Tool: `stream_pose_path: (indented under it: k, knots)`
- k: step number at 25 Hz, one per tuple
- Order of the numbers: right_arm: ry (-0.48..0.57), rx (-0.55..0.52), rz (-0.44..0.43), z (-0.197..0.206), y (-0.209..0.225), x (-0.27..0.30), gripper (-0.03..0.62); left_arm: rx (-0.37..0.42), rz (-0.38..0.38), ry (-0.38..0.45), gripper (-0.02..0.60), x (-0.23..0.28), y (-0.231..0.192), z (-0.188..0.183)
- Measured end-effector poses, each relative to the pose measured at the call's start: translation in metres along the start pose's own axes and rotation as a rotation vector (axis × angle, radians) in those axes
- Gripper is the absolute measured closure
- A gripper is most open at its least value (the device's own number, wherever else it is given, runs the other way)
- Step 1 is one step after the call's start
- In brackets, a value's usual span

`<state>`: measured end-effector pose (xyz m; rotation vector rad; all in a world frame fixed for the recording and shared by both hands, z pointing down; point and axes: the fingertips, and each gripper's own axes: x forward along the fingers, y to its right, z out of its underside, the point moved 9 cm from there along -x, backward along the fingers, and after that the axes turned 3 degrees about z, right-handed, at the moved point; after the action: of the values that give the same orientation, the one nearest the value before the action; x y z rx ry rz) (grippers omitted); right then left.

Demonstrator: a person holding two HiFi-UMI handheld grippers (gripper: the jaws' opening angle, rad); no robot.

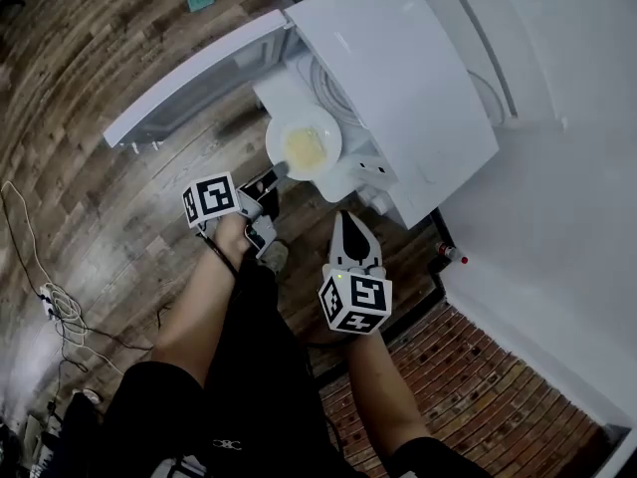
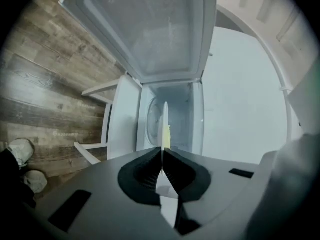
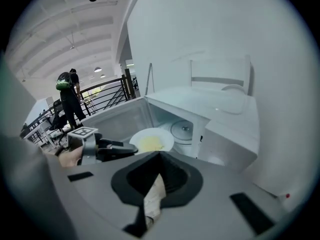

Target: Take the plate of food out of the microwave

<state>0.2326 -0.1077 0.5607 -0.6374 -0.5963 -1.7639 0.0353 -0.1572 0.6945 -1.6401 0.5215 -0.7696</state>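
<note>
The white microwave [image 1: 418,78] stands with its door [image 1: 199,78] swung wide. At its mouth is the plate [image 1: 328,122], carrying a low heap of yellow food [image 1: 304,147]. It looks stiff, smooth and breakable, moderately light, and prone to tip. The left gripper [image 1: 279,174] has its jaws clamped on the near rim, the sensible hold. The right gripper [image 1: 346,222] hangs apart, jaws together and empty.

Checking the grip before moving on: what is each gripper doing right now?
The left gripper is closed on the plate rim.
The right gripper is closed, holding nothing.
</note>
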Motion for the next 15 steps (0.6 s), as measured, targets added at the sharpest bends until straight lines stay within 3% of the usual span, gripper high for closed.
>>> stream_pose_path:
  k: [4, 9, 12, 15]
  knots:
    - [0.058, 0.014, 0.013, -0.035, -0.009, -0.021, 0.582, -0.032, 0.02, 0.016, 0.568, -0.039, 0.054, 0.008]
    - [0.169, 0.074, 0.097, -0.092, -0.01, -0.059, 0.582, -0.025, 0.037, 0.024, 0.568, -0.07, 0.144, 0.009]
    - [0.246, 0.135, 0.14, -0.114, 0.015, -0.089, 0.583, 0.003, 0.078, 0.007, 0.568, -0.062, 0.202, 0.028]
    - [0.319, 0.19, 0.171, -0.117, 0.055, -0.135, 0.583, 0.054, 0.078, -0.002, 0.568, -0.049, 0.248, 0.073]
